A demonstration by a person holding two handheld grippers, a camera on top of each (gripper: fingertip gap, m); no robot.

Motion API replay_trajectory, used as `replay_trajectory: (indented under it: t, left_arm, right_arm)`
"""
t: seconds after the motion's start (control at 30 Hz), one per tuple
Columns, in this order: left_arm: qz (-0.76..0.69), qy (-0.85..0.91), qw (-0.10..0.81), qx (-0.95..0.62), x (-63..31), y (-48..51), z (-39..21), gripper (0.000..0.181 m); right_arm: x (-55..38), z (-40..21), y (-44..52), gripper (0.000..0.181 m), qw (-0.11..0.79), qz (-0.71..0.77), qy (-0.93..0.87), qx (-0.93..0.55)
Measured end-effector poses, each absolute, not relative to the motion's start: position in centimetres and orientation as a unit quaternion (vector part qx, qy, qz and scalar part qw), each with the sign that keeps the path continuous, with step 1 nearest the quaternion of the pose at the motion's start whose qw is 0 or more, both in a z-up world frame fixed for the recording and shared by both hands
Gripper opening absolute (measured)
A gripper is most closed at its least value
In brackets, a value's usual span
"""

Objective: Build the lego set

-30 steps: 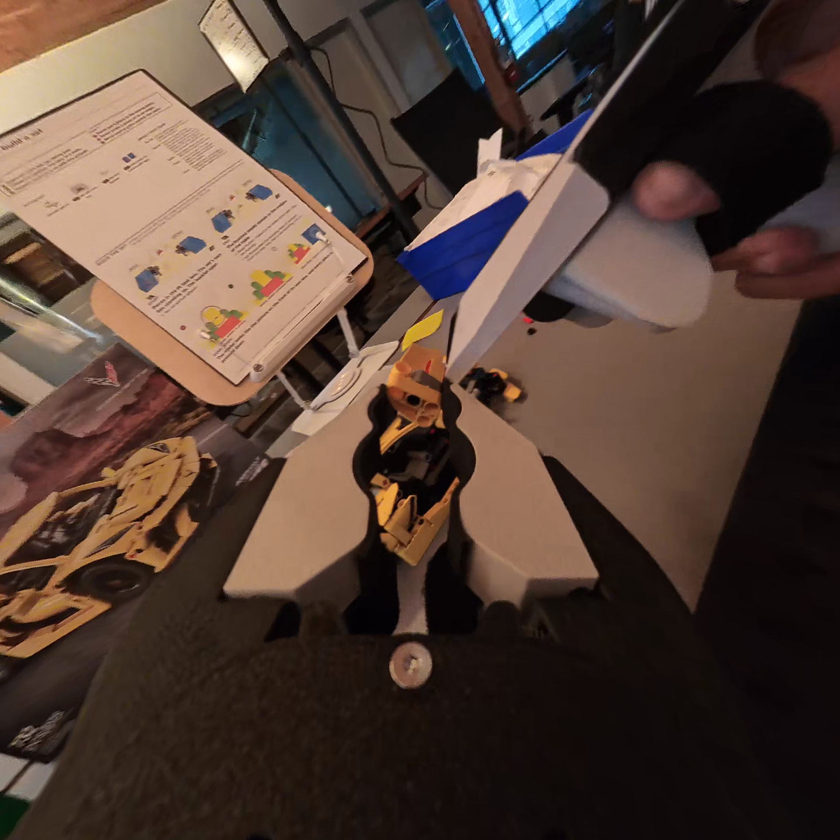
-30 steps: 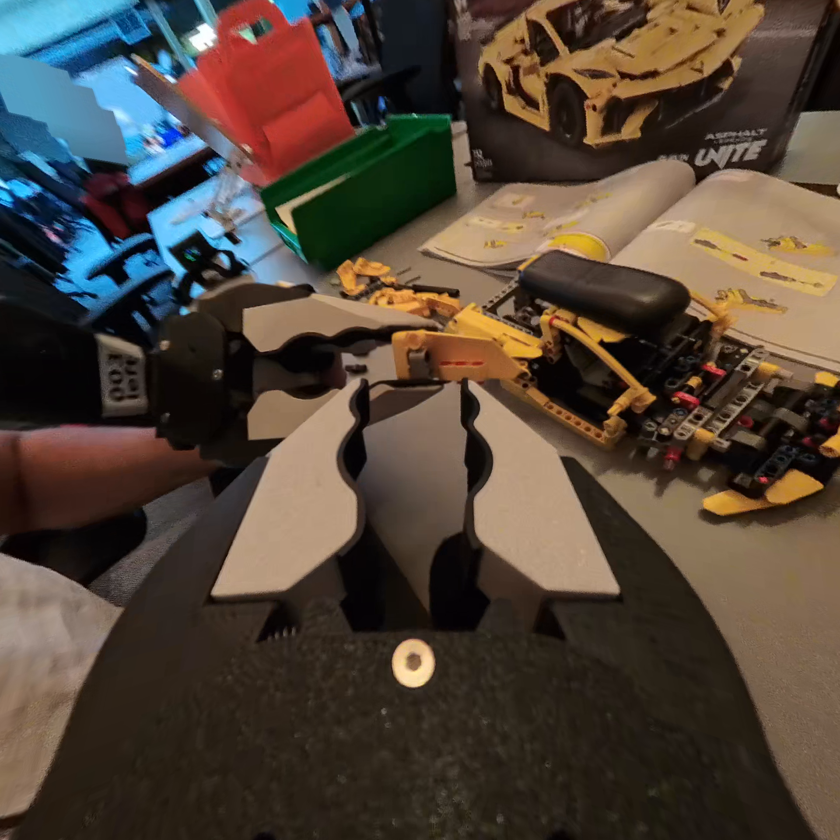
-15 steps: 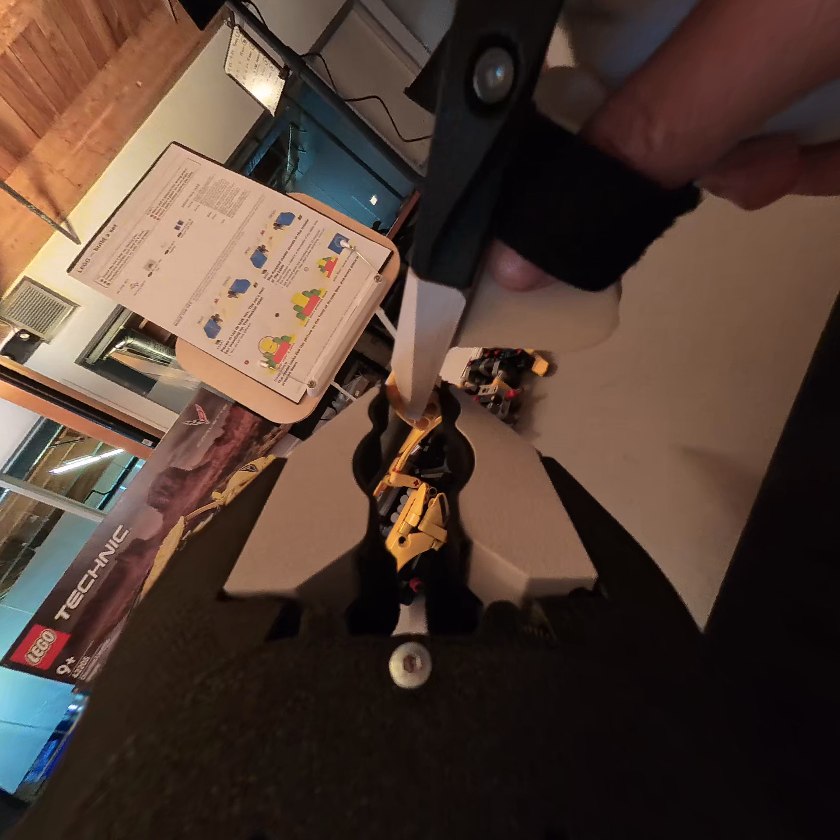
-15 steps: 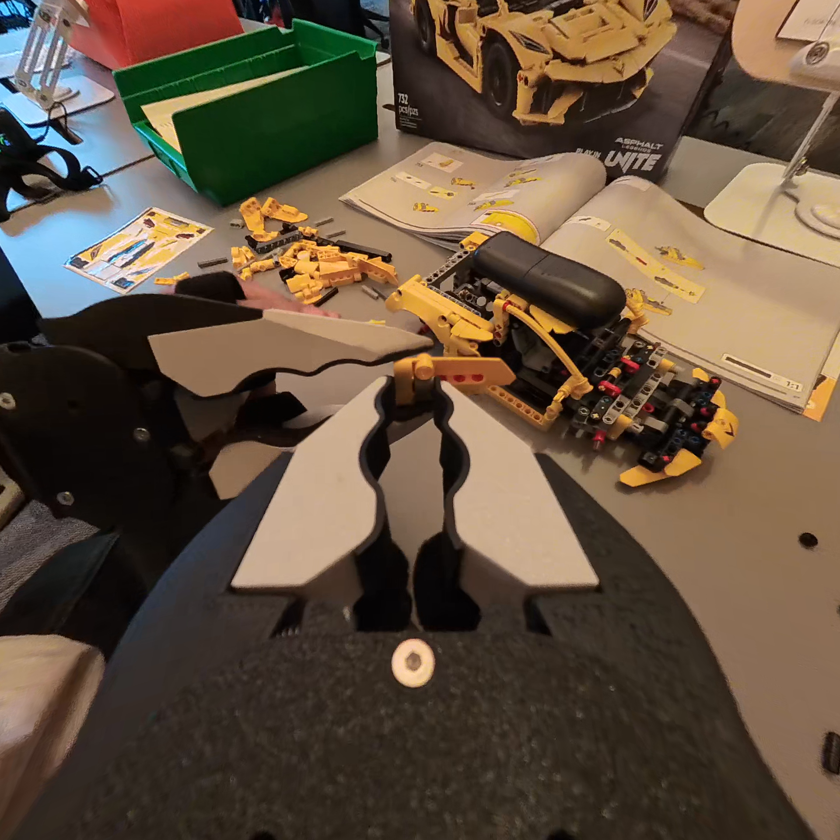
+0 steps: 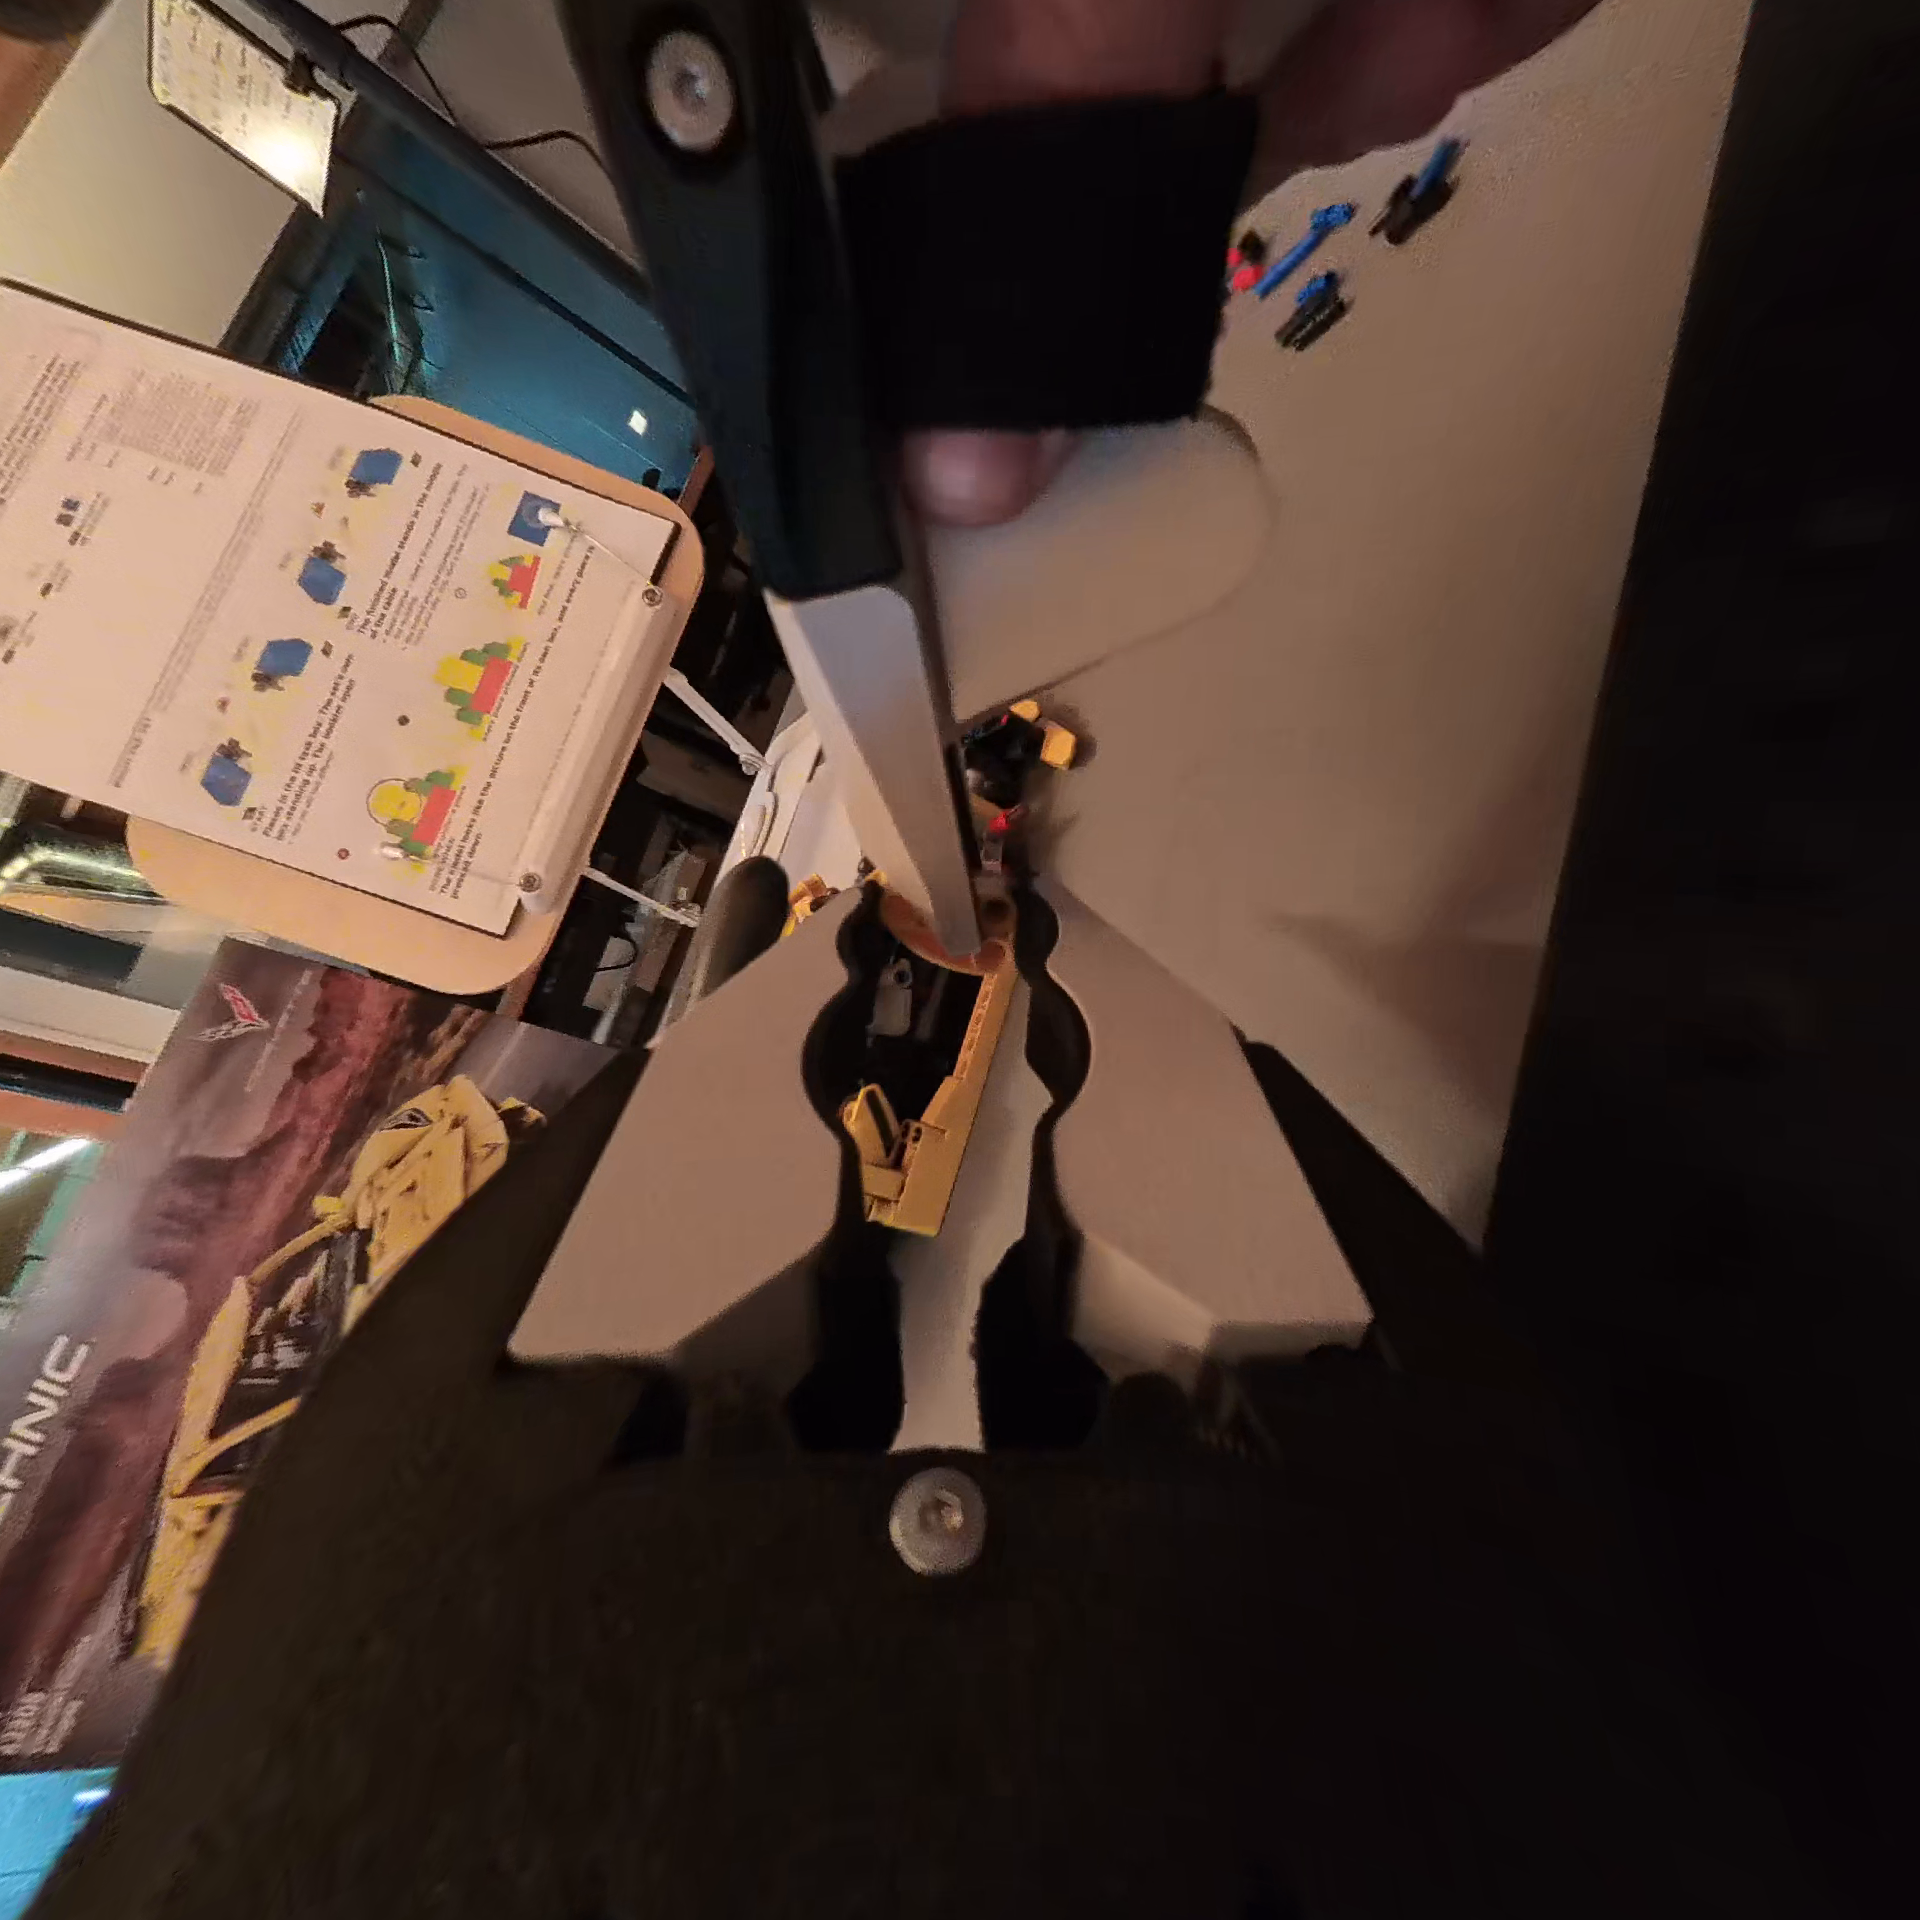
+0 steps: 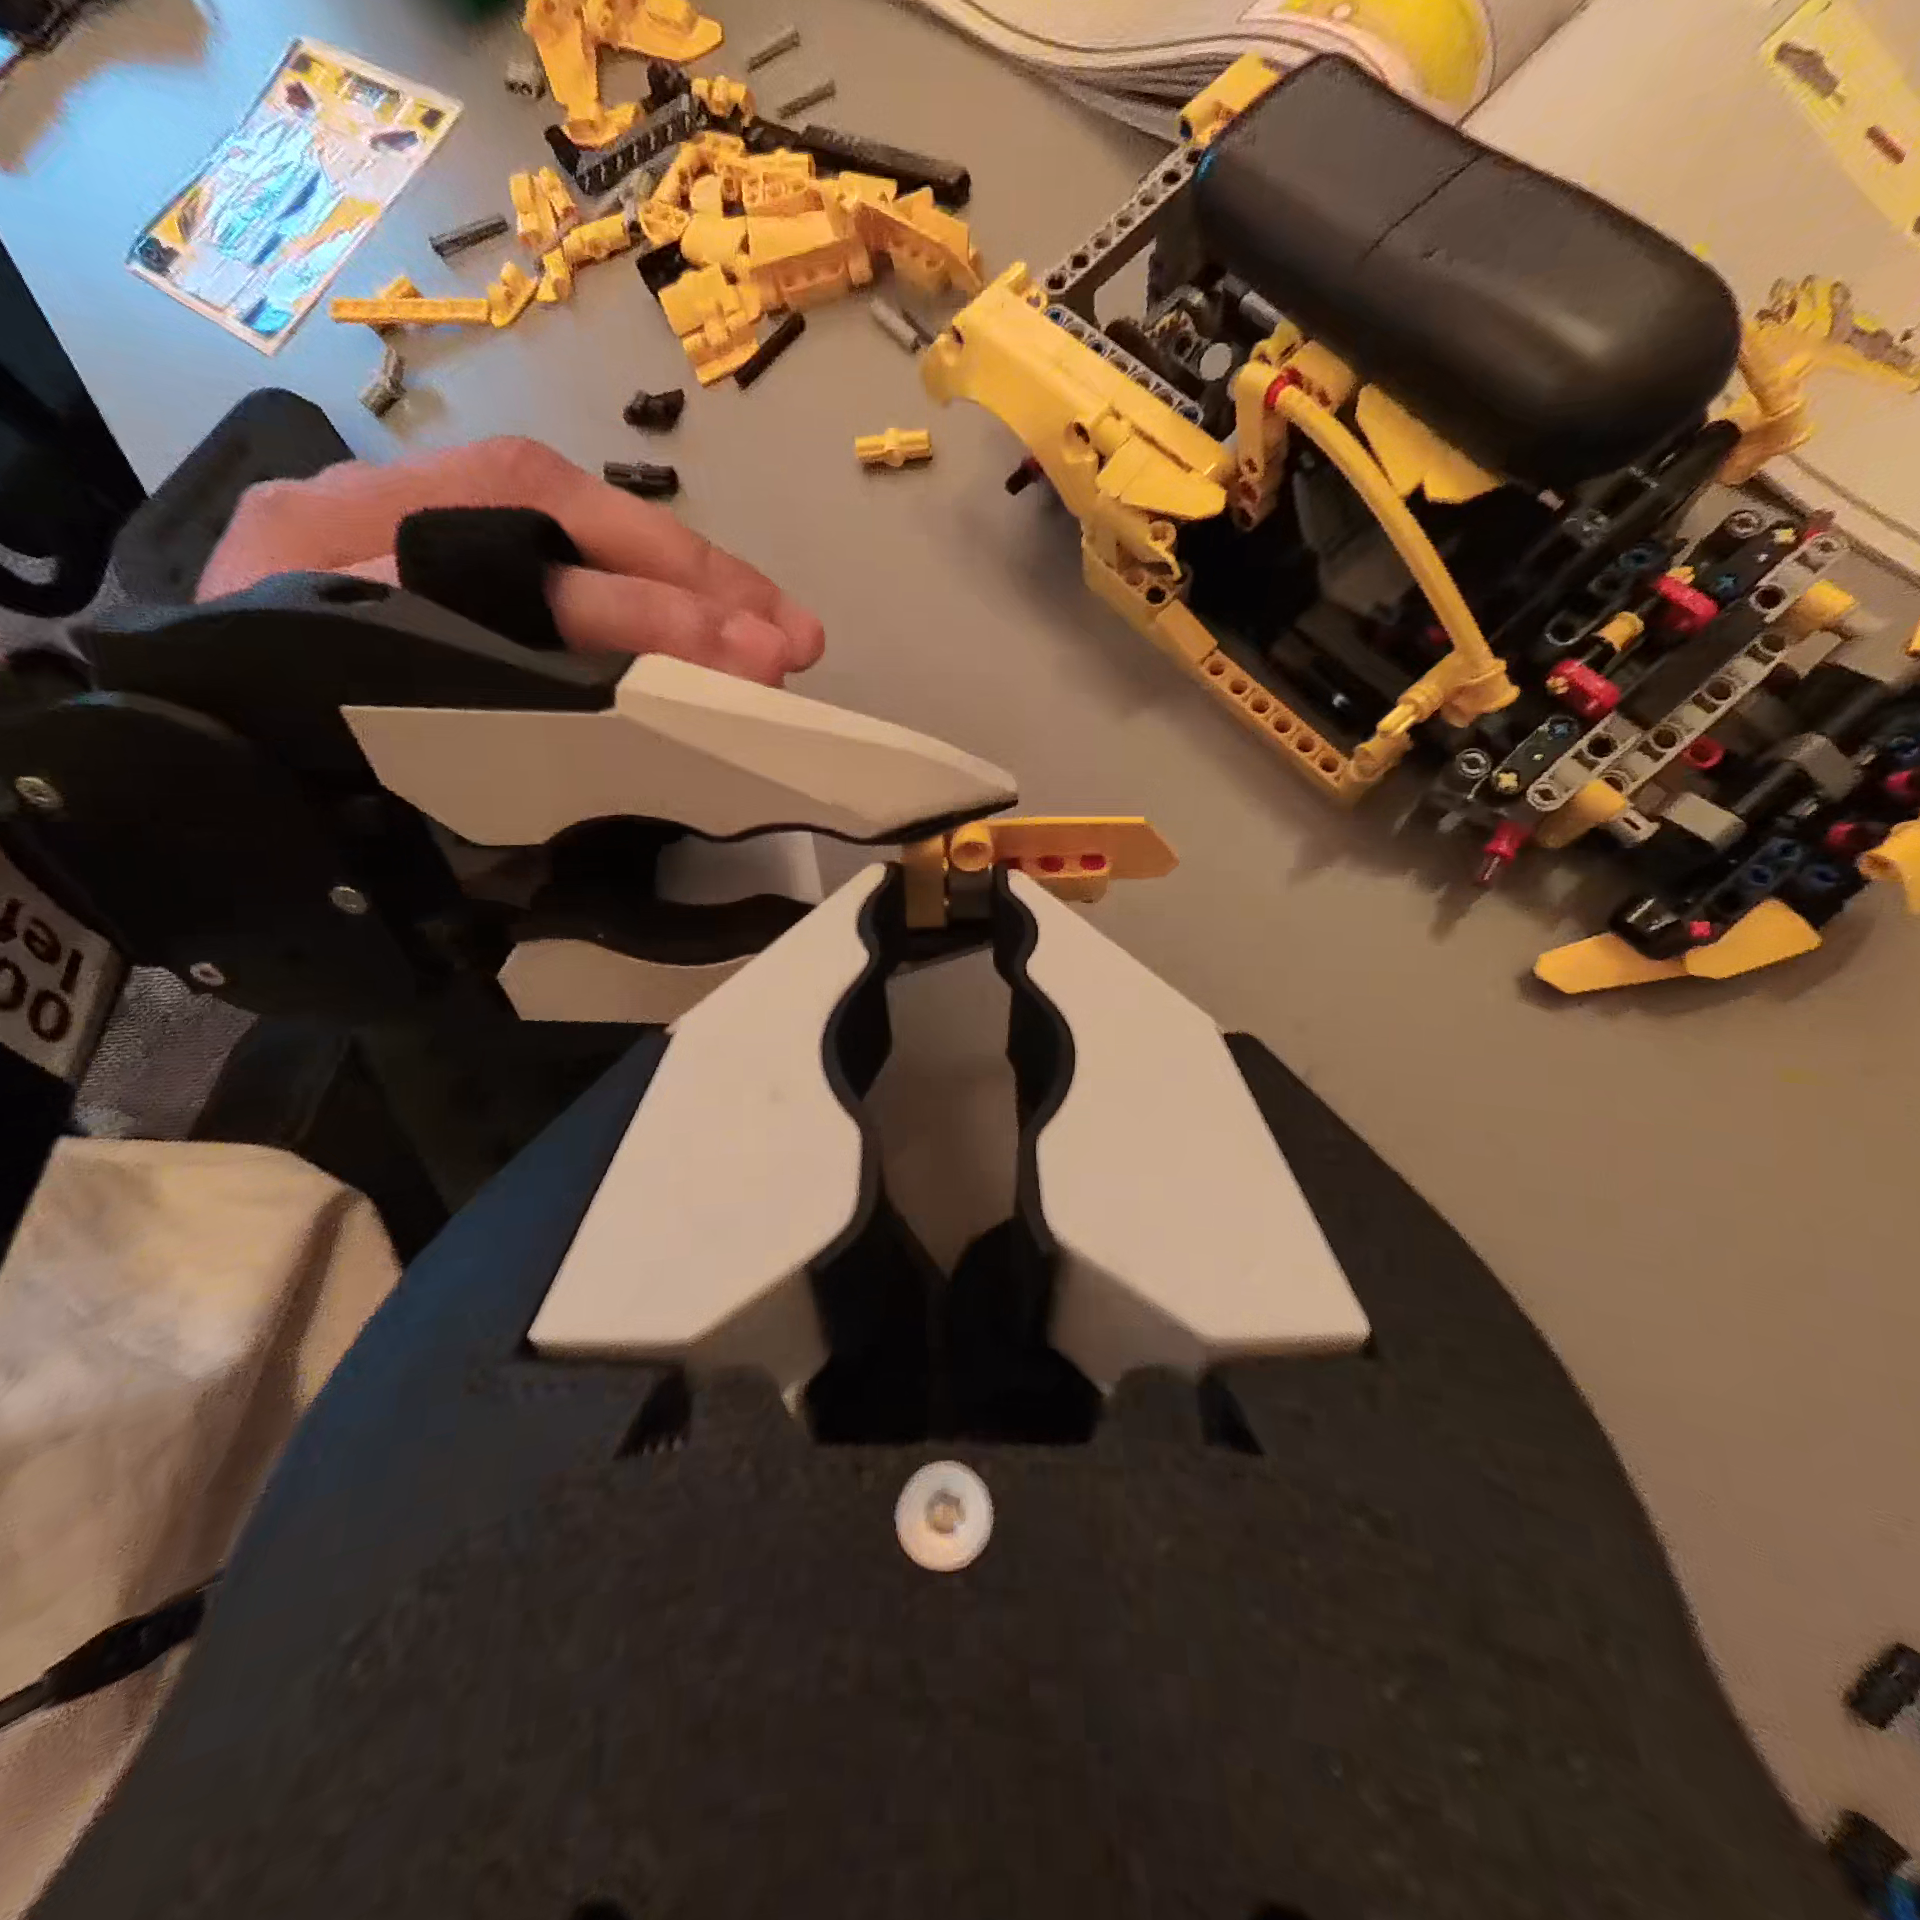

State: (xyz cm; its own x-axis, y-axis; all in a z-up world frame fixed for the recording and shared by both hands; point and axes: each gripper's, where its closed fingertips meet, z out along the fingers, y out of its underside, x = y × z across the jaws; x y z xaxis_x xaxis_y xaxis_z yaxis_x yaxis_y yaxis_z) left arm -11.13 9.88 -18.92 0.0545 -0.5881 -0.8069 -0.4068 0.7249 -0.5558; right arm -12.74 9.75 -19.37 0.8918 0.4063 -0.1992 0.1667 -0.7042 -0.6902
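Left gripper (image 5: 940,920) at frame centre, grey fingers pinching a small yellow lego assembly (image 5: 920,1132). Meeting it from above, the right gripper's grey finger (image 5: 894,748). Propped at upper left, a white illustrated instruction sheet (image 5: 312,623); at lower left, a yellow-car lego box (image 5: 239,1247).

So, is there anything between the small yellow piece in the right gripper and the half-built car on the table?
Nothing visible. The right gripper holds the yellow piece, and only bare table lies between it and the car. The left gripper meets the piece from the side away from the car.
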Motion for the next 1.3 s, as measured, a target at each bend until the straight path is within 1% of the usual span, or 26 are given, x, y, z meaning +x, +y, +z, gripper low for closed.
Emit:
replay_trajectory:
  t: [0.07,0.1,0.13,0.27,0.37,0.53,0.67,0.73,0.8,0.83,0.93,1.07,1.17,1.3]
  left_arm:
    - [-0.084,0.672,0.627,-0.385,-11.4,10.6,-18.6,0.024]
    - [-0.092,0.658,0.631,-0.401,-11.7,11.4,-18.0,0.024]
    - [-0.115,0.641,0.631,-0.421,-12.1,12.3,-17.3,0.024]
    - [-0.289,0.533,0.614,-0.505,-14.7,15.9,-13.8,0.024]
    - [-0.369,0.454,0.603,-0.542,-17.5,19.1,-12.0,0.024]
    - [-0.408,0.370,0.604,-0.576,-21.8,23.6,-11.3,0.024]
    - [-0.408,0.311,0.608,-0.606,-24.6,26.3,-11.6,0.024]
    - [-0.409,0.298,0.604,-0.615,-25.0,26.8,-11.8,0.024]
    - [-0.398,0.301,0.611,-0.615,-25.0,26.8,-11.9,0.024]
    - [-0.397,0.306,0.609,-0.615,-24.8,26.6,-12.1,0.024]
    - [-0.426,0.315,0.572,-0.627,-23.8,25.9,-13.1,0.024]
    - [-0.496,0.279,0.511,-0.645,-23.9,25.8,-13.8,0.024]
    - [-0.525,0.248,0.485,-0.654,-24.2,26.4,-14.2,0.024]
    - [-0.512,0.243,0.493,-0.660,-24.4,26.9,-14.4,0.024]
  right_arm:
    - [-12.8,-19.1,10.0,0.017,0.346,0.183,-0.167,-0.905]
    - [-12.7,-18.3,10.4,0.031,0.366,0.187,-0.171,-0.895]
    - [-12.4,-17.4,10.9,0.039,0.392,0.191,-0.172,-0.883]
    - [-11.6,-12.5,12.4,0.043,0.500,0.262,-0.186,-0.805]
    - [-10.9,-11.0,14.1,0.041,0.518,0.286,-0.184,-0.785]
    - [-11.0,-11.1,18.9,0.037,0.542,0.308,-0.179,-0.761]
    - [-9.8,-10.5,20.8,0.034,0.625,0.327,-0.137,-0.695]
    - [-9.5,-11.0,20.1,0.037,0.614,0.361,-0.115,-0.692]
    - [-9.1,-11.7,19.3,0.032,0.615,0.367,-0.113,-0.689]
    - [-8.9,-12.2,19.3,0.033,0.614,0.365,-0.113,-0.691]
    - [-9.5,-12.2,19.4,0.040,0.597,0.397,-0.116,-0.688]
    - [-10.7,-14.4,19.8,0.041,0.588,0.327,-0.177,-0.719]
    - [-11.4,-15.6,20.1,0.040,0.587,0.284,-0.210,-0.728]
    - [-12.1,-15.8,20.1,0.040,0.580,0.278,-0.221,-0.733]
